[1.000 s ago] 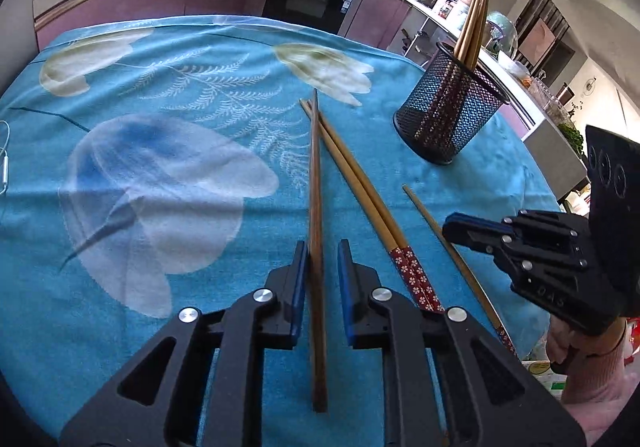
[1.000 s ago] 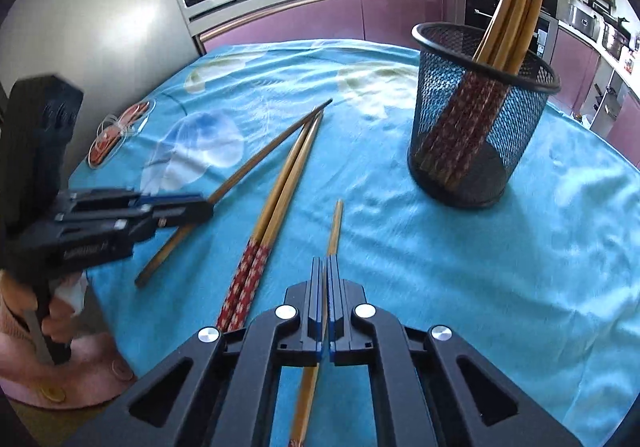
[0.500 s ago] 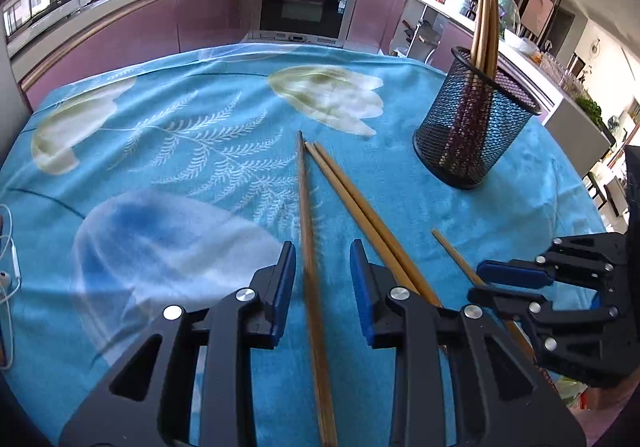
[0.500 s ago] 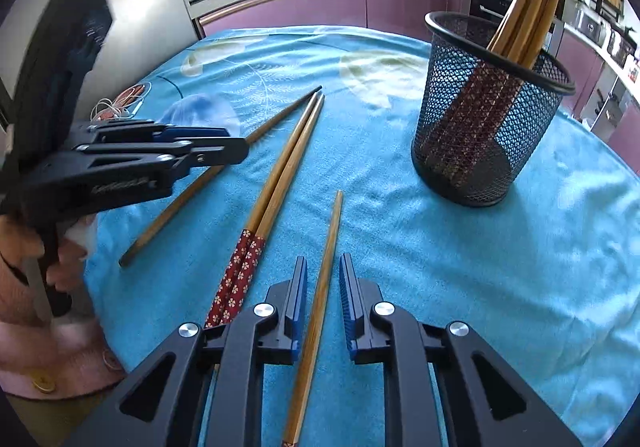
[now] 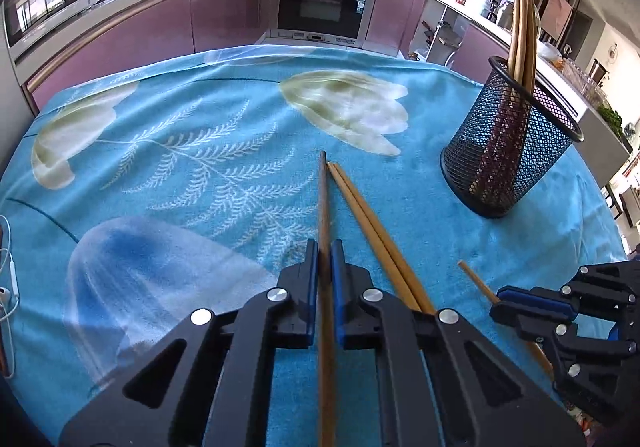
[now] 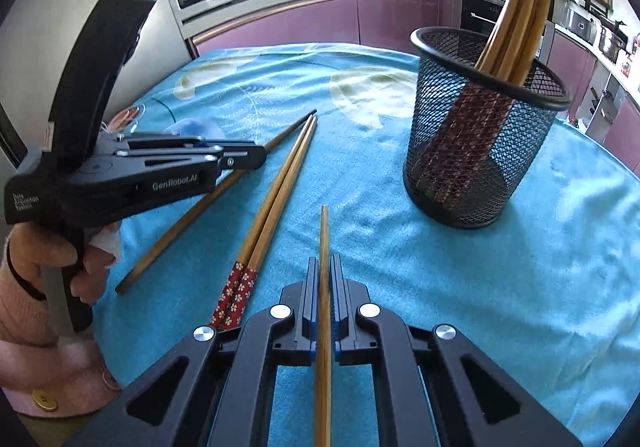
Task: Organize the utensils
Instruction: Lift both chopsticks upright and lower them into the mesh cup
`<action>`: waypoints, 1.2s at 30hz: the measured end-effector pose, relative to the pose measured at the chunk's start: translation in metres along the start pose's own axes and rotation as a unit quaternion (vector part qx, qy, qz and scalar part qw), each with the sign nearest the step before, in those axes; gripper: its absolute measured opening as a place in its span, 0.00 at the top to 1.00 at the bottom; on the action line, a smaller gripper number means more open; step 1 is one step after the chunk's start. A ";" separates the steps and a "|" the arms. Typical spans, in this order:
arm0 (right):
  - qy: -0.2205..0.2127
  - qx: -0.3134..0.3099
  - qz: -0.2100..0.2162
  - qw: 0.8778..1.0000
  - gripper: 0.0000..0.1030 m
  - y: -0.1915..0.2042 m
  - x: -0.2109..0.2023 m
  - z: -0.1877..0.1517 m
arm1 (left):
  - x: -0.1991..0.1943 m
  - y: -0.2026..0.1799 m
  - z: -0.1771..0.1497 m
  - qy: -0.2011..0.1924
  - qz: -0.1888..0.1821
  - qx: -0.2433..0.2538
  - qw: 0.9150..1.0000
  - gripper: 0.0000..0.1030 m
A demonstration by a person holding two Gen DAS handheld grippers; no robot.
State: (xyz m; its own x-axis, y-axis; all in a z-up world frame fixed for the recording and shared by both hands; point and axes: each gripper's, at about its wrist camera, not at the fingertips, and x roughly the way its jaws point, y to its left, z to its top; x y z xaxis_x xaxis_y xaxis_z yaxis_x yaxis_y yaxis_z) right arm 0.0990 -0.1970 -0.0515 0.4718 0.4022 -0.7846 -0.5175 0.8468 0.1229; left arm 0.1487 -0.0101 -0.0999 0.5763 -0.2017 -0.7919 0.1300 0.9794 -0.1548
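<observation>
My left gripper (image 5: 324, 253) is shut on a dark brown chopstick (image 5: 323, 199) that runs forward between its pads. My right gripper (image 6: 324, 267) is shut on a lighter chopstick (image 6: 324, 235). A pair of chopsticks with red flowered ends (image 6: 276, 199) lies on the blue cloth between the two held ones; it also shows in the left wrist view (image 5: 372, 227). A black mesh cup (image 6: 476, 151) holds several chopsticks upright at the right; it shows in the left wrist view (image 5: 508, 151) too.
The blue flowered tablecloth (image 5: 180, 151) covers a round table. White earphones (image 5: 8, 287) lie at its left edge. Kitchen cabinets and an oven (image 5: 324, 7) stand behind. The left gripper's body (image 6: 132, 171) shows in the right wrist view.
Both grippers were open around their chopsticks half a second ago; both have now shut on them. Both cameras have moved a little nearer the table.
</observation>
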 end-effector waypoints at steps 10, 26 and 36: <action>-0.081 0.016 0.030 0.996 0.96 -0.010 -0.049 0.009 | -0.049 0.002 -0.003 -0.038 -0.066 -0.009 0.997 0.93; -0.187 0.038 0.051 0.980 0.96 -0.029 -0.112 0.017 | -0.141 0.003 0.009 -0.122 -0.187 -0.017 0.975 0.93; -0.240 0.038 0.052 0.969 0.96 -0.042 -0.142 0.033 | -0.171 -0.007 0.028 -0.168 -0.209 -0.015 0.963 0.93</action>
State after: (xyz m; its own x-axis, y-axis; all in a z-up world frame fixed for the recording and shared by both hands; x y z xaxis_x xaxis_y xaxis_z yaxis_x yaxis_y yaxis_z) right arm 0.0771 -0.2778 0.0746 0.7072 0.5871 -0.3939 -0.5348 0.8087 0.2452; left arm 0.0716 0.0175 0.0527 0.7075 -0.5665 -0.4225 0.3865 0.8107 -0.4398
